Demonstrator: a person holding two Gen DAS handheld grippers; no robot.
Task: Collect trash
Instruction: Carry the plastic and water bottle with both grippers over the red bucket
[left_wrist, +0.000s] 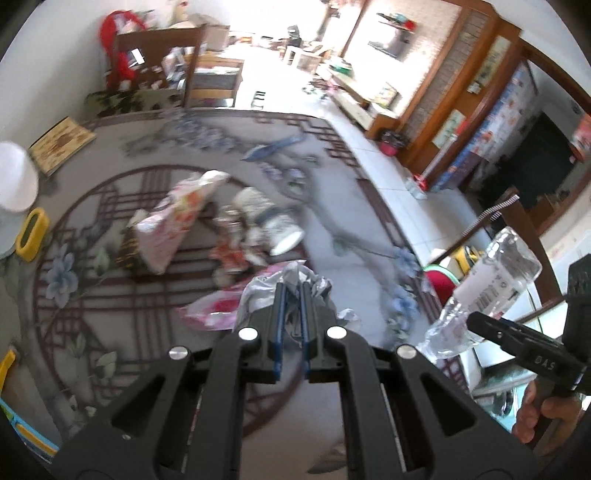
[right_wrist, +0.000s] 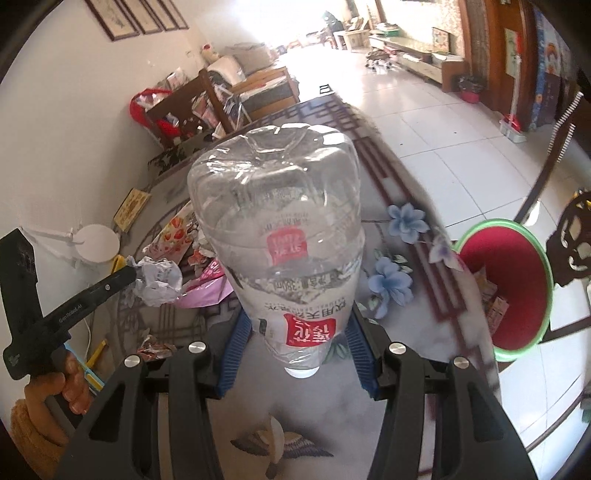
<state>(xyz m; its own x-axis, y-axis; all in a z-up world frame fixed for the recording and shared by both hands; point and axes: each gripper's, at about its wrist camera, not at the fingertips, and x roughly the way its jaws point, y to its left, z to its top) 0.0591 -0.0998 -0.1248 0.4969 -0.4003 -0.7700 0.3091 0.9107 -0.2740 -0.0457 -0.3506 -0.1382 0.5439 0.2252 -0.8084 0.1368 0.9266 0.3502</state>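
Left wrist view: the left gripper (left_wrist: 291, 286) pinches a crumpled paper wad (left_wrist: 258, 295) above the littered rug (left_wrist: 110, 295).

Right wrist view: the right gripper (right_wrist: 295, 325) clamps a clear bottle (right_wrist: 280, 229), base pointing away; the red bin (right_wrist: 509, 284) sits right, nearer this hand.

Clear glossy plastic bottle (right_wrist: 275, 236) with a paper-look label, crinkled paper wad (right_wrist: 157, 282), matt black plastic grippers with ribbed blue pads (right_wrist: 236, 350), woven patterned rug (left_wrist: 110, 295), shiny tiled floor (right_wrist: 424, 122).
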